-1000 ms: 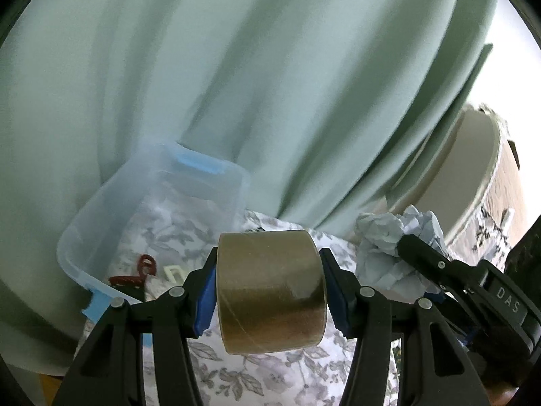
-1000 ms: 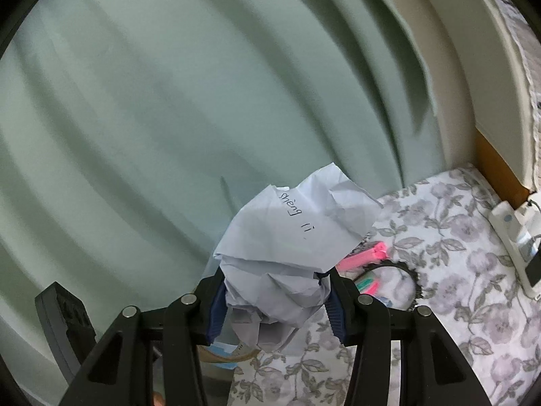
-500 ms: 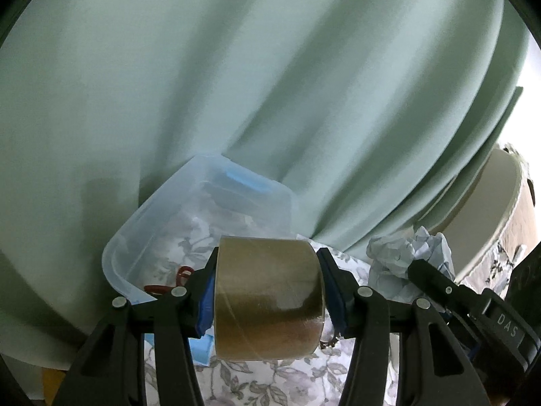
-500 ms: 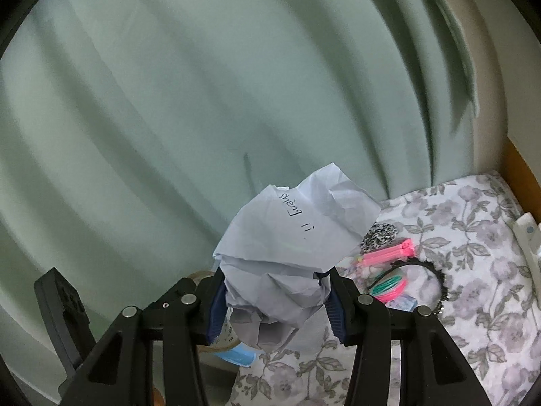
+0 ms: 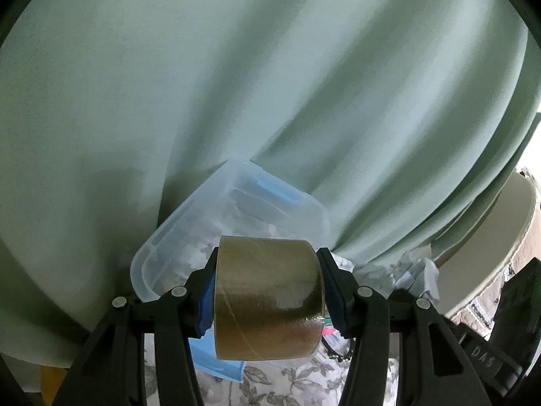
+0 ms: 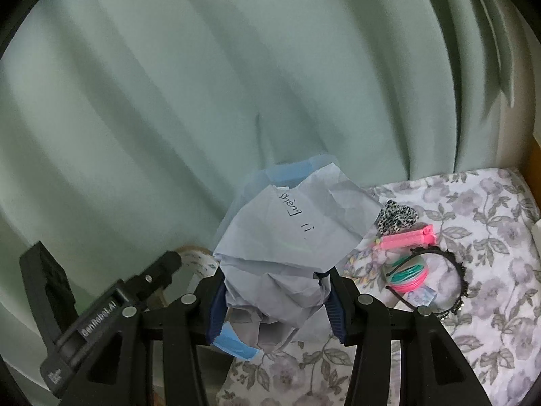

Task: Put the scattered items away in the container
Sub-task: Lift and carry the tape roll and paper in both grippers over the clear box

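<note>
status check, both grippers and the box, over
Left gripper shut on tape roll. Right gripper shut on crumpled paper. Clear box ahead, open. Nothing blocking; hair clips and headband lie on the cloth.

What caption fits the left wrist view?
Left claw grips tape roll in front of clear bin, green curtain behind.

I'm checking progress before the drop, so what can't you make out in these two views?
- Left wrist view: the brown tape roll blocks most of the clear plastic container's floor.
- Right wrist view: the crumpled white paper covers nearly all of the container.
- Right wrist view: small items inside the black headband are too small to identify.
</note>
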The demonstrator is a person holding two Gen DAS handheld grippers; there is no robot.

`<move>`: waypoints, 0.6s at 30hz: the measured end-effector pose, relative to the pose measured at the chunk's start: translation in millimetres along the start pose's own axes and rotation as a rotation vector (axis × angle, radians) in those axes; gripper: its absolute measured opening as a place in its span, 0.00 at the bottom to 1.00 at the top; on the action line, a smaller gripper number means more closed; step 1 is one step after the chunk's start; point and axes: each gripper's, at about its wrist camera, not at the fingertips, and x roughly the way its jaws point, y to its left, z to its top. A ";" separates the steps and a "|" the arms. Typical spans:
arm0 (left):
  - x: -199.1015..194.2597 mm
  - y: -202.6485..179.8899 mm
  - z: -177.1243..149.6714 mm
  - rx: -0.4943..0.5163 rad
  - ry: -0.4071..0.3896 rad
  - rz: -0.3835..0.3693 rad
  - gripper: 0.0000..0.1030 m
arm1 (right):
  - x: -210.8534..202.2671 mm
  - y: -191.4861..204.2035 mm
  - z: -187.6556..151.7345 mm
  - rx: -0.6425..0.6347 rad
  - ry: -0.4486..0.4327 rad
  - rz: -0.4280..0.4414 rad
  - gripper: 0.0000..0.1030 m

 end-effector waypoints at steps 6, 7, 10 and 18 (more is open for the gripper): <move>8.8 6.3 -0.8 -0.010 0.005 0.006 0.54 | 15.3 2.0 -3.6 -0.016 0.035 -0.010 0.51; 10.0 7.8 -1.1 -0.013 0.007 0.007 0.54 | 17.5 2.4 -3.7 -0.018 0.041 -0.011 0.51; 14.5 12.7 -1.8 -0.022 0.014 0.013 0.54 | 25.1 3.6 -4.7 -0.027 0.056 -0.011 0.51; 18.2 25.9 3.4 -0.038 0.002 0.028 0.54 | 47.1 19.2 -9.6 -0.087 0.108 0.013 0.53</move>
